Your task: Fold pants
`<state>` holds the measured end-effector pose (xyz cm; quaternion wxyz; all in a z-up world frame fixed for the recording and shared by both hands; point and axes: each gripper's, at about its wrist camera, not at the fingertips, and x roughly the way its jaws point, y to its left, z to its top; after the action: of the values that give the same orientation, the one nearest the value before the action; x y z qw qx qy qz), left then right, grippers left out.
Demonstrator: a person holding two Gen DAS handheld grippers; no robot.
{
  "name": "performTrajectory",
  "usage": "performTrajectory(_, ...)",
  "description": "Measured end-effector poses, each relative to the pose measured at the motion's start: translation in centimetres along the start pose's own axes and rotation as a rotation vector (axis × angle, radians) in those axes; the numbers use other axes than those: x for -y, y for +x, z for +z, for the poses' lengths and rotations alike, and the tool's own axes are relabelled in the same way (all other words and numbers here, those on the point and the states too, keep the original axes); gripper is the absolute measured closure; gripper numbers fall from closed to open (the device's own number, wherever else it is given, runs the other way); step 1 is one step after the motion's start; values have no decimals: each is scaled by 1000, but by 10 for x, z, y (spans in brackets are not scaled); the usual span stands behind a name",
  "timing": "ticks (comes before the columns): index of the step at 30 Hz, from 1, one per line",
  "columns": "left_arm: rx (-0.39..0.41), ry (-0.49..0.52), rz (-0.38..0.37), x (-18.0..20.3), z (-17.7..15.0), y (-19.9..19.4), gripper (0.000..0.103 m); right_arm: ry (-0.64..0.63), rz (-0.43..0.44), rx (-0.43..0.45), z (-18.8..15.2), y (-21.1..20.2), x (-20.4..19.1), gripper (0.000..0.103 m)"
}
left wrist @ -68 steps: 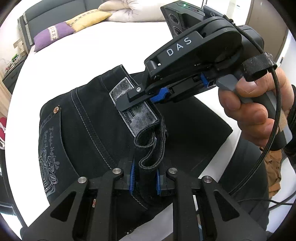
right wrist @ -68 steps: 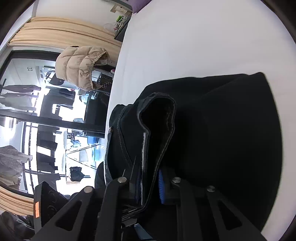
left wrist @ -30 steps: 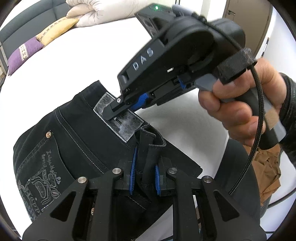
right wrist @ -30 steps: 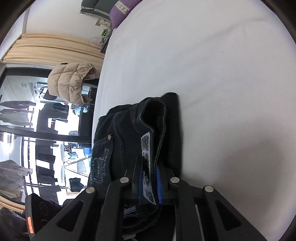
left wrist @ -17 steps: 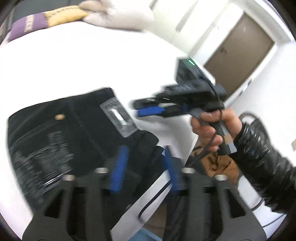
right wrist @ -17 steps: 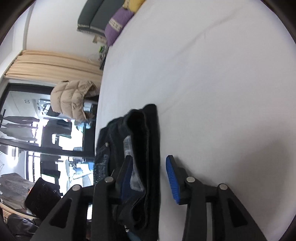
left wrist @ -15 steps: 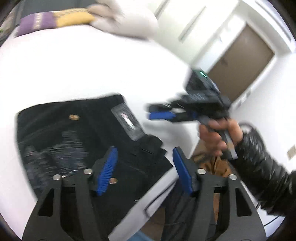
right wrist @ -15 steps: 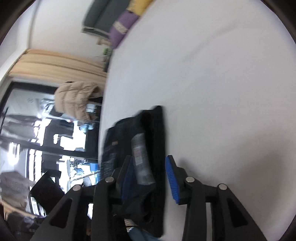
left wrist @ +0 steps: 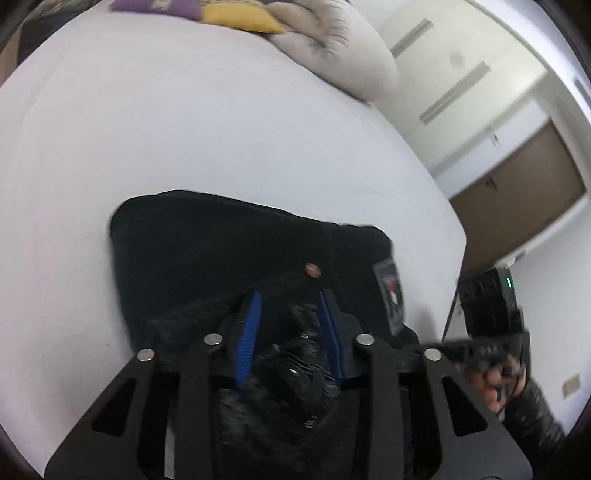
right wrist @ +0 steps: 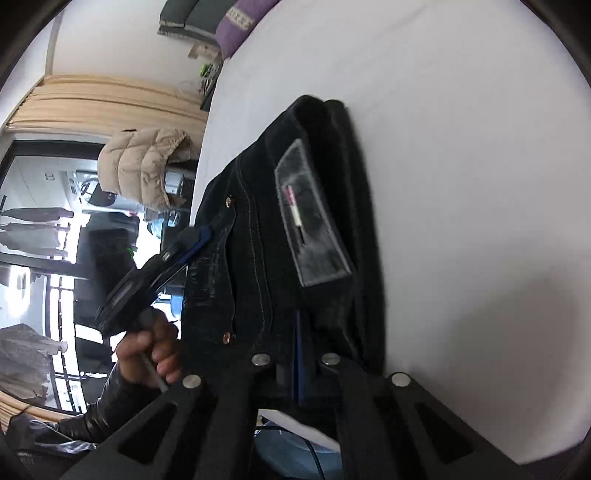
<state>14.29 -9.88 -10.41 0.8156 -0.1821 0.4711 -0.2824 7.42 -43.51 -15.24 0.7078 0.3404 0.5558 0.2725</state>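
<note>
The black pants [left wrist: 221, 251] lie folded on the white bed [left wrist: 184, 129], back pocket and grey waist patch [right wrist: 314, 229] facing up. My left gripper [left wrist: 290, 321] hovers low over the embroidered pocket. Its jaws are closing, with pocket fabric in the gap, and I see no pinch. The right wrist view shows this left gripper [right wrist: 205, 234] at the pants' [right wrist: 258, 258] left edge. My right gripper [right wrist: 299, 332] is shut, blue pads together, at the near edge of the pants with nothing seen between them. Its black housing [left wrist: 487, 306] shows beside the bed corner, in a hand.
A white pillow [left wrist: 332, 48] and a yellow cushion [left wrist: 240, 18] lie at the head of the bed, with a purple cushion [right wrist: 240, 26] beside them. A brown door [left wrist: 517, 184] stands past the bed's corner. A beige puffer jacket [right wrist: 144, 166] hangs by the window.
Both grippers have let go of the waistband and the pants now lie flat. The left gripper swung across to the pocket side and rolled. The right gripper opened, drew back and shut.
</note>
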Motion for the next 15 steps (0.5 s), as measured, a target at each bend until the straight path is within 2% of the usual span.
performTrajectory(5, -7, 10, -34, -24, -36, -10, 81, 22, 22, 33, -7, 0, 10, 103)
performTrajectory(8, -3, 87, -44, -15, -71, -36, 81, 37, 39, 51, -6, 2, 15, 103)
performTrajectory(11, -7, 225, 28, 3, -97, -54, 81, 43, 41, 69, -9, 0, 16, 103)
performTrajectory(15, 4, 348, 114, 20, -114, -72, 81, 48, 40, 88, -18, -7, 14, 103)
